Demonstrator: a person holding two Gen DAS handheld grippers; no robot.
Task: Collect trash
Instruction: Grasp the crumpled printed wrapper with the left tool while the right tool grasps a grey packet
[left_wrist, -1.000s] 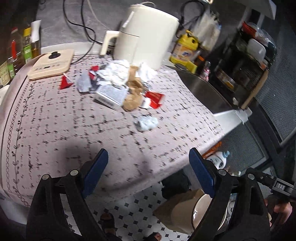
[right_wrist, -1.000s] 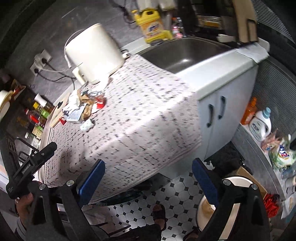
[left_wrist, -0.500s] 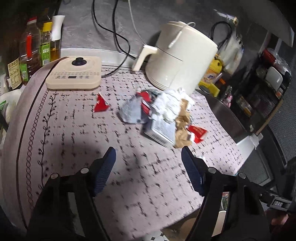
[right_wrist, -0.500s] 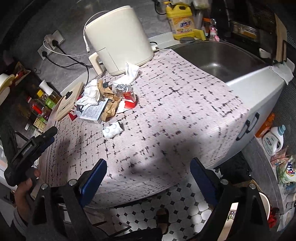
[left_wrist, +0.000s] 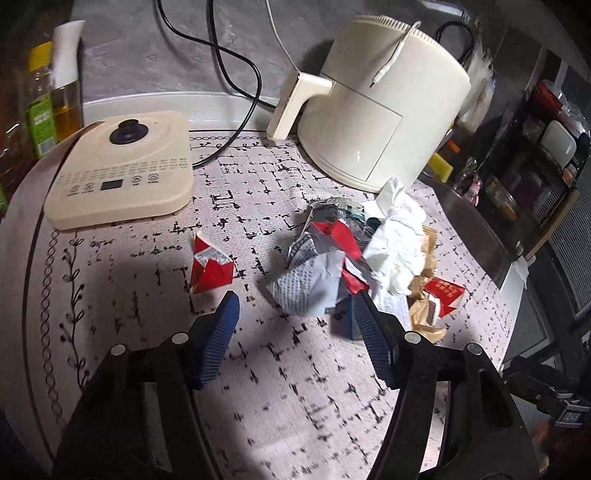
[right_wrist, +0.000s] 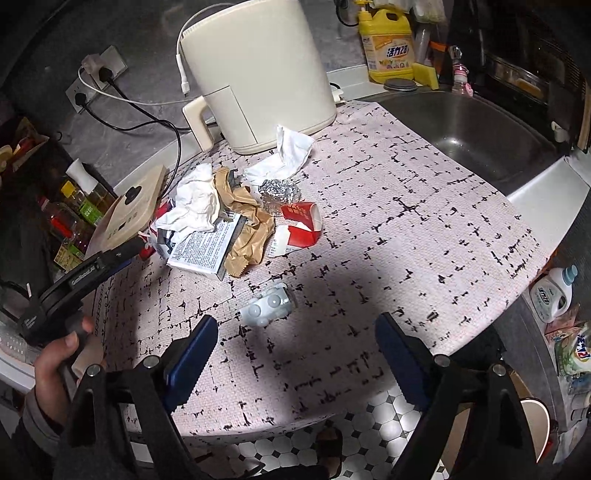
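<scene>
A heap of trash lies on the patterned tablecloth (left_wrist: 280, 373) in front of a cream air fryer (left_wrist: 380, 110). In the left wrist view my open left gripper (left_wrist: 297, 314) hovers just short of a crumpled grey wrapper (left_wrist: 310, 284), with a red carton scrap (left_wrist: 210, 267) to its left and a white tissue (left_wrist: 397, 251) to its right. In the right wrist view my open, empty right gripper (right_wrist: 295, 339) is near the table's front edge, just short of a clear blister pack (right_wrist: 267, 304). Beyond lie a white printed box (right_wrist: 203, 251), brown paper (right_wrist: 251, 229), foil (right_wrist: 277, 194) and a red carton (right_wrist: 303, 223).
A cream induction base (left_wrist: 122, 173) sits at the back left with oil bottles (left_wrist: 51, 103) beside it. Black cables (left_wrist: 236, 74) run behind. A steel sink (right_wrist: 469, 133) and yellow detergent bottle (right_wrist: 388, 40) are at the right. A bin rim (right_wrist: 535, 424) shows on the tiled floor.
Both grippers have moved forward over the table toward the trash heap. The left one has closed in on the grey wrapper. The right one has come close to the blister pack.
</scene>
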